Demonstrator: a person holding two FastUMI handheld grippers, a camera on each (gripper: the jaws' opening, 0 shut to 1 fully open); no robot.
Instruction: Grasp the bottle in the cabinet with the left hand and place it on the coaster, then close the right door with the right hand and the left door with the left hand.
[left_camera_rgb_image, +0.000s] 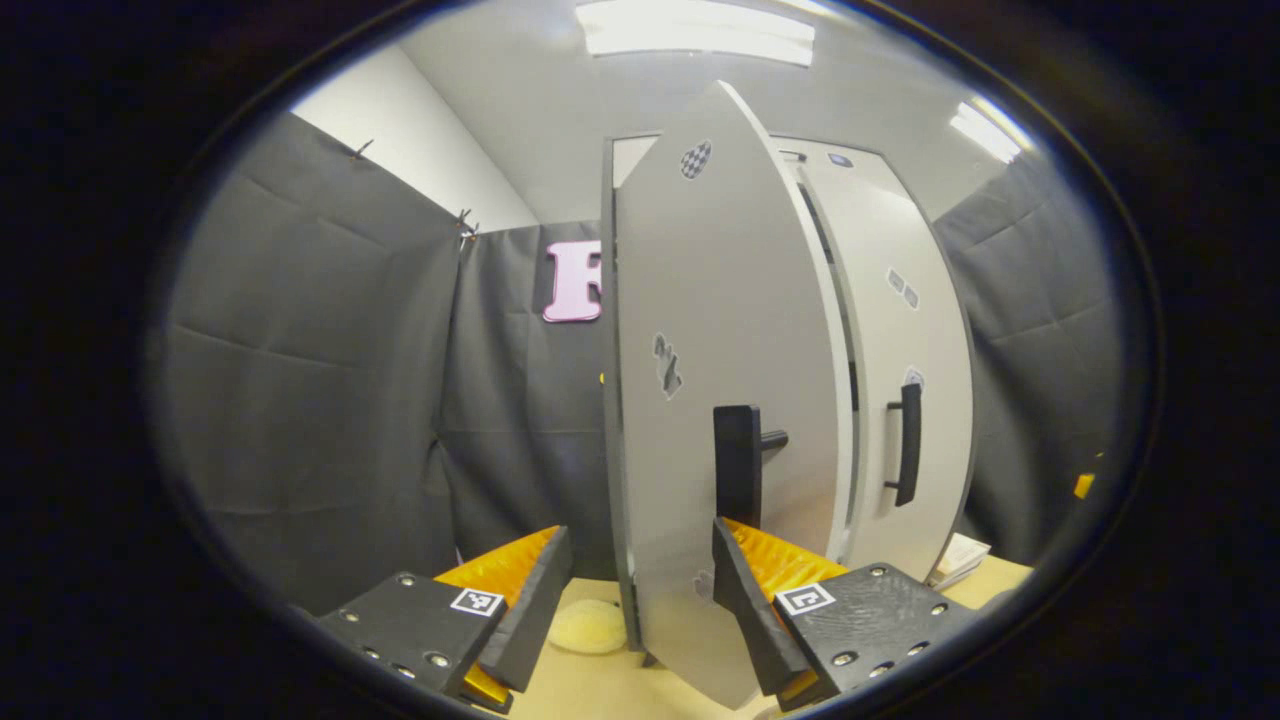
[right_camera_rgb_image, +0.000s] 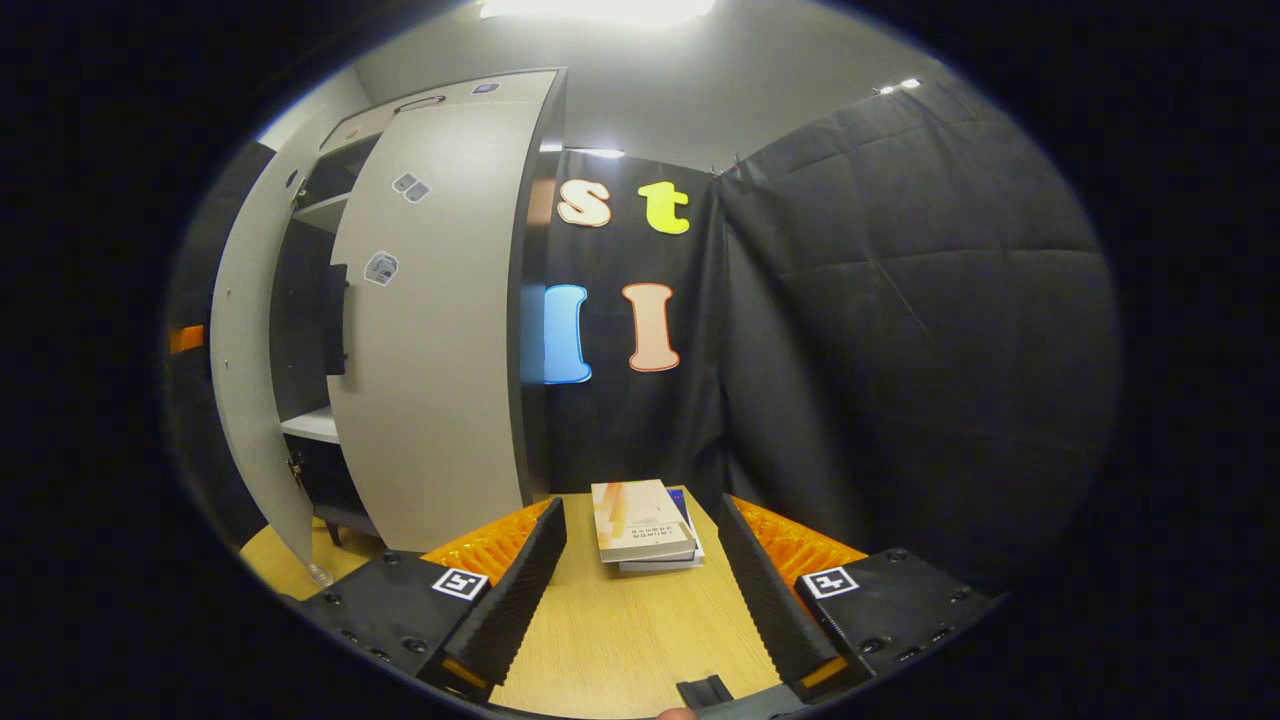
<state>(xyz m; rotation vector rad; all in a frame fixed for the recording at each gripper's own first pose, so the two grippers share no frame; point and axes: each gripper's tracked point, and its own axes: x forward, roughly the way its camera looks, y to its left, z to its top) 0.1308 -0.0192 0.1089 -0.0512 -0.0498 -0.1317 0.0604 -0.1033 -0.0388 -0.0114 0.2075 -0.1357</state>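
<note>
left door (left_camera_rgb_image: 730, 400) edge-on hides most of the cabinet interior (right_camera_rgb_image: 300, 300), pale round thing (left_camera_rgb_image: 588, 627) on the table half behind its bottom edge and blurry, stickers (left_camera_rgb_image: 668, 364) on both doors too small to tell.

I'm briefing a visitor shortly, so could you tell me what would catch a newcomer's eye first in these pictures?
In the left gripper view, the cabinet's left door stands ajar dead ahead, edge-on between the open left gripper, its black handle just above. In the right gripper view, a stack of books lies on the wooden table beyond the open right gripper.
</note>
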